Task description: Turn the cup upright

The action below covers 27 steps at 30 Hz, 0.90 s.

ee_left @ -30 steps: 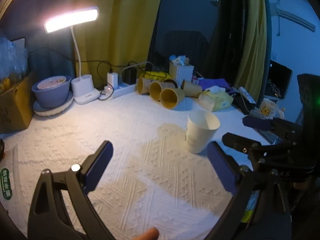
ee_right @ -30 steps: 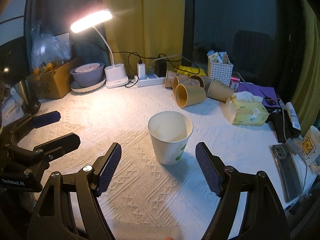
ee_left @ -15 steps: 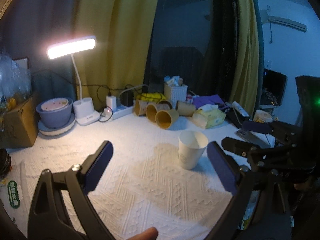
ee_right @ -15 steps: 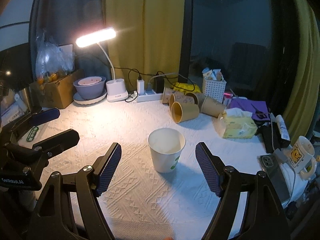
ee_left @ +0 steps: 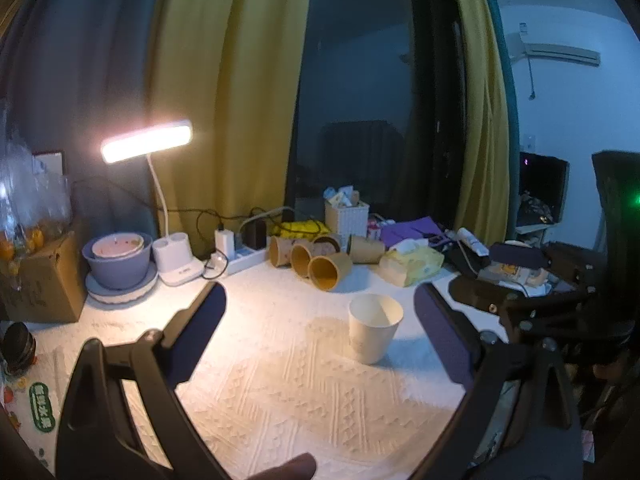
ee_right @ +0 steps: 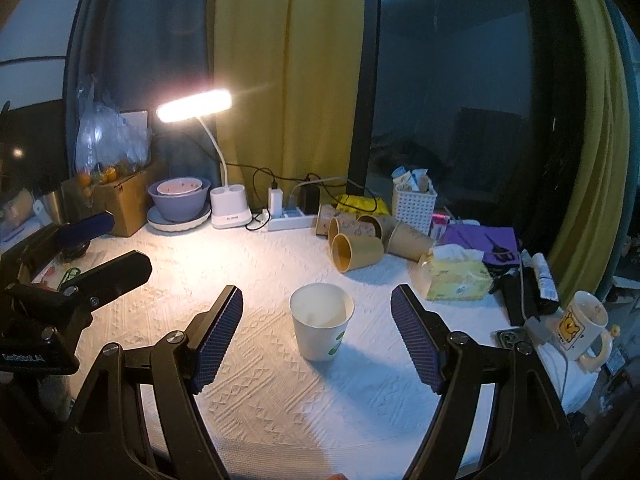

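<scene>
A white paper cup (ee_right: 322, 322) stands upright on the white textured tablecloth (ee_right: 260, 380), mouth up, empty. It also shows in the left wrist view (ee_left: 374, 328). My right gripper (ee_right: 318, 336) is open and empty, its fingers apart on either side of the cup and nearer to me, not touching it. My left gripper (ee_left: 320, 338) is open and empty, back from the cup, which stands to the right of its midline. Each gripper shows at the edge of the other's view.
Several brown paper cups (ee_right: 358, 236) lie on their sides at the back beside a white basket (ee_right: 414, 202) and a tissue pack (ee_right: 456, 276). A lit desk lamp (ee_right: 228, 208), power strip (ee_right: 290, 218), bowls (ee_right: 179, 200) and cardboard box (ee_right: 120, 200) stand back left. A bear mug (ee_right: 580, 326) stands right.
Both grippers have pulled back and risen from the cup, which now looks smaller and farther. The cup has stayed upright in place. Both stay open.
</scene>
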Motion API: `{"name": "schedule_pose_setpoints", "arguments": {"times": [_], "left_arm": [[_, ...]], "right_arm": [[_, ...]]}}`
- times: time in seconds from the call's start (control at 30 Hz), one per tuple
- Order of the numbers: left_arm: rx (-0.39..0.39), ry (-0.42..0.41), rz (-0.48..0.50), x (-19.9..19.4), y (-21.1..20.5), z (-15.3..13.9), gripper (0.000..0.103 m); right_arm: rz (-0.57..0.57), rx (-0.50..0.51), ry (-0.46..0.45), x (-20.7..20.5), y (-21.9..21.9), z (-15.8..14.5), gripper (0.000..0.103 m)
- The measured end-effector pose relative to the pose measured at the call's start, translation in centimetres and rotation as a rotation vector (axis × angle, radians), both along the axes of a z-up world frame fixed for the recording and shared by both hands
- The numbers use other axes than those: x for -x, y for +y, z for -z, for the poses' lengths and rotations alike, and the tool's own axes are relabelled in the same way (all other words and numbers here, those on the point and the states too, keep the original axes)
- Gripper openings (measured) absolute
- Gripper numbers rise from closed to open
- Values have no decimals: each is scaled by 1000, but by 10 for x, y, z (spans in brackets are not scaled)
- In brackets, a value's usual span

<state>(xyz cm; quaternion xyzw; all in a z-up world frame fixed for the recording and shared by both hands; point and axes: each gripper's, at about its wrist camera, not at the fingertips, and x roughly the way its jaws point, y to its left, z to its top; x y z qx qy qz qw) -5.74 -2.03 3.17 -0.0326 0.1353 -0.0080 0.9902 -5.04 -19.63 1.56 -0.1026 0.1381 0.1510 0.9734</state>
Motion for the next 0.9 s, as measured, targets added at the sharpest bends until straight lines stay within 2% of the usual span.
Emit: {"name": "schedule_pose_setpoints", "arguments": {"times": [0.57,0.9], "left_arm": [[-27,-93,4,21,-11,-21,96],[-7,-132,-1,30,-8,-27,96]], "right_arm": [[14,-7,-77,26,-9,-21,79],[49,-41,-110,34,-21,-31,79]]}}
